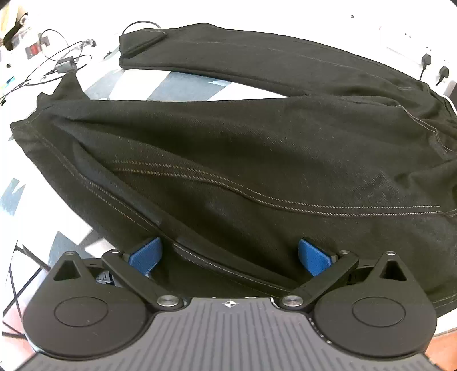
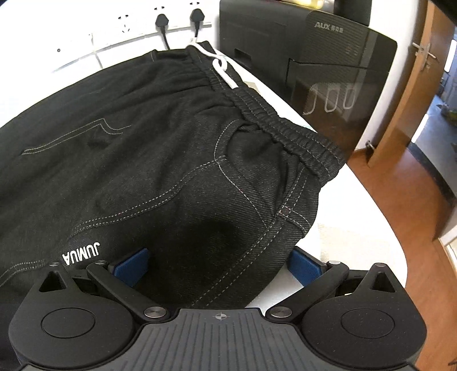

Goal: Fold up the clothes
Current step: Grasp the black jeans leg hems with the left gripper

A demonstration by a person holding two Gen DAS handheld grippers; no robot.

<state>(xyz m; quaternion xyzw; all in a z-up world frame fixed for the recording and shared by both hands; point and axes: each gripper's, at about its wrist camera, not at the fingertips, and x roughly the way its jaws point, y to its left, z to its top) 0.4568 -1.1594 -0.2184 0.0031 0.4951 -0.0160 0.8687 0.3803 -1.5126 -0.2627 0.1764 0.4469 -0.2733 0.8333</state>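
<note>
Black denim-look trousers (image 1: 257, 148) with pale stitching lie spread on a white table, both legs stretching to the left in the left wrist view. My left gripper (image 1: 230, 258) is open, its blue pads (image 1: 145, 255) straddling a stitched seam near the front edge of the near leg. In the right wrist view the trousers (image 2: 128, 148) show their elastic waistband (image 2: 274, 122), a white drawstring (image 2: 222, 68) and a white "JUMUA" logo (image 2: 81, 252). My right gripper (image 2: 218, 266) is open too, with the hip corner of the cloth between its blue pads (image 2: 132, 266).
A black AUX appliance (image 2: 328, 65) stands right behind the waistband. Wall sockets with two black plugs (image 2: 178, 20) sit at the back. Cables and a charger (image 1: 64, 64) lie at the table's far left. Wooden floor (image 2: 400, 199) drops off past the table's (image 2: 357, 228) right edge.
</note>
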